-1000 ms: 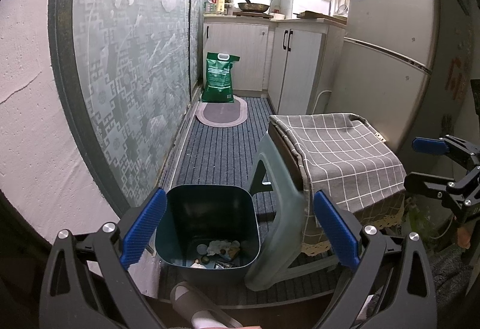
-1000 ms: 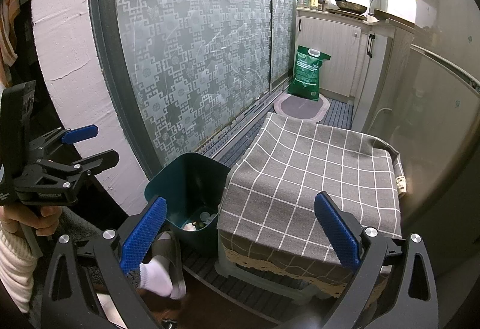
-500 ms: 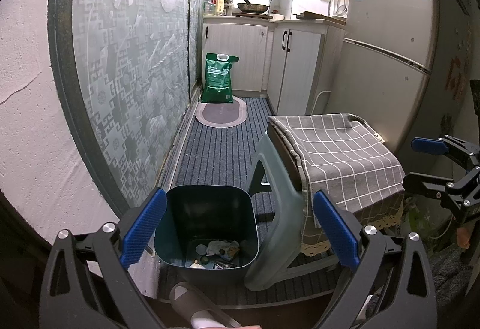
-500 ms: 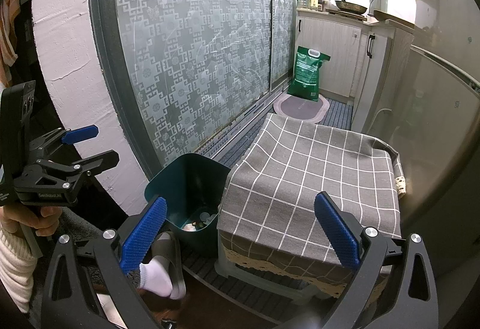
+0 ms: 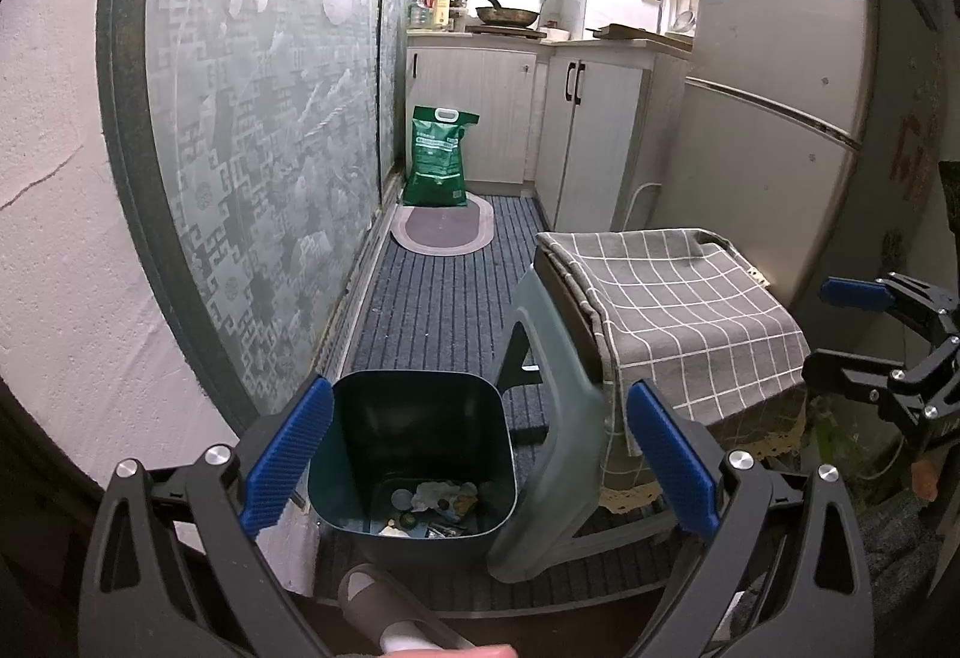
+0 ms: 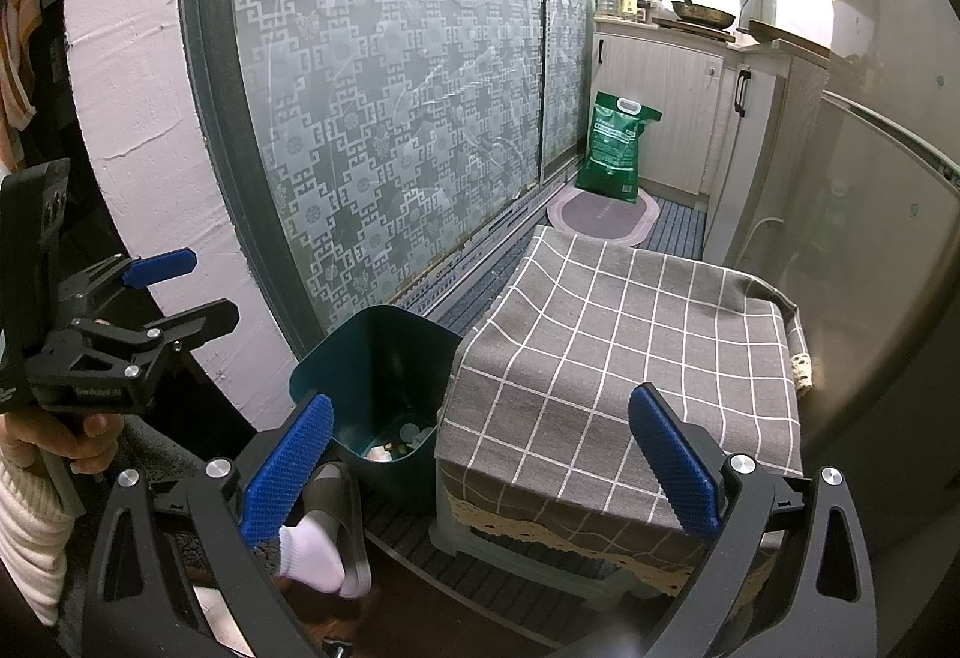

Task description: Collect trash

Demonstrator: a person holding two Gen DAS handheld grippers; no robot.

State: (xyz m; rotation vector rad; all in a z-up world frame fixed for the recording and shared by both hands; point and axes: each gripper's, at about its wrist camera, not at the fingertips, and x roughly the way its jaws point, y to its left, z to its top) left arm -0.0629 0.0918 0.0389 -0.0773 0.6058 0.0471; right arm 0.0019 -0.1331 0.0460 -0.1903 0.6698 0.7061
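The dark teal trash bin point(image 5: 414, 448) stands on the striped floor mat point(image 5: 444, 298), between the frosted sliding door point(image 5: 264, 117) and a grey-green plastic stool point(image 5: 552, 454). The bin is open at the top. Trash point(image 5: 435, 502) lies at its bottom: crumpled paper, small round pieces and scraps. The stool stands just beside the bin, and a grey checked cloth point(image 5: 678, 310) with a lace hem covers its seat. In the right wrist view the cloth top point(image 6: 624, 358) carries no object.

The left gripper point(image 5: 480, 454) hovers above the bin, both blue pads spread wide, with nothing between them. The bin mouth sits in the gap between the pads. The right gripper point(image 6: 480, 454) is likewise spread wide and empty, positioned above the stool's near edge. In the right wrist view the left gripper point(image 6: 180, 292) appears at the left, held by a hand point(image 6: 54, 436) in a white knit sleeve.

A foot in a white sock and a grey slipper point(image 6: 336, 514) stands next to the bin's near side. A green sack point(image 5: 438, 156) leans at the cabinet point(image 5: 480, 111) beyond an oval mat point(image 5: 444, 232). A refrigerator point(image 5: 774, 117) stands at the right.
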